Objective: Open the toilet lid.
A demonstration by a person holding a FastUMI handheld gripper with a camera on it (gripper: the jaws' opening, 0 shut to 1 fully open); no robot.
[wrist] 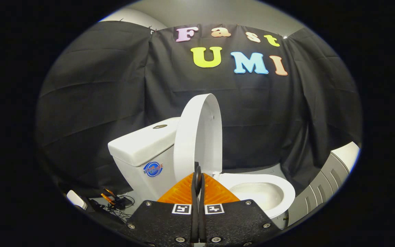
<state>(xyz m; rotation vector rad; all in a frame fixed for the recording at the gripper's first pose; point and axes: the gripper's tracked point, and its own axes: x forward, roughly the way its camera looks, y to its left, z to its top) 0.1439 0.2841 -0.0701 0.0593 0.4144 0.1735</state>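
Two fingers of your claw point(198, 175) are pressing flat against each other with no gap showing between them, and they are gripping nothing. You are holding them just in front of the lower edge of the toilet lid point(197, 133), though whether the tips are touching it cannot be told from here. That lid is standing upright, already raised, and is leaning back toward the tank point(142, 145) behind it. Beyond the fingers and a little to the right, the toilet seat point(279, 185) is lying down flat, and the bowl point(257, 193) is showing open inside its ring. A flush button point(159, 126) is sitting on top of the tank. Down on the floor beside the tank's base, some small devices and a tangle of cables point(115, 204) are lying together, near the black cloth wall point(98, 103) that is hanging behind the toilet.
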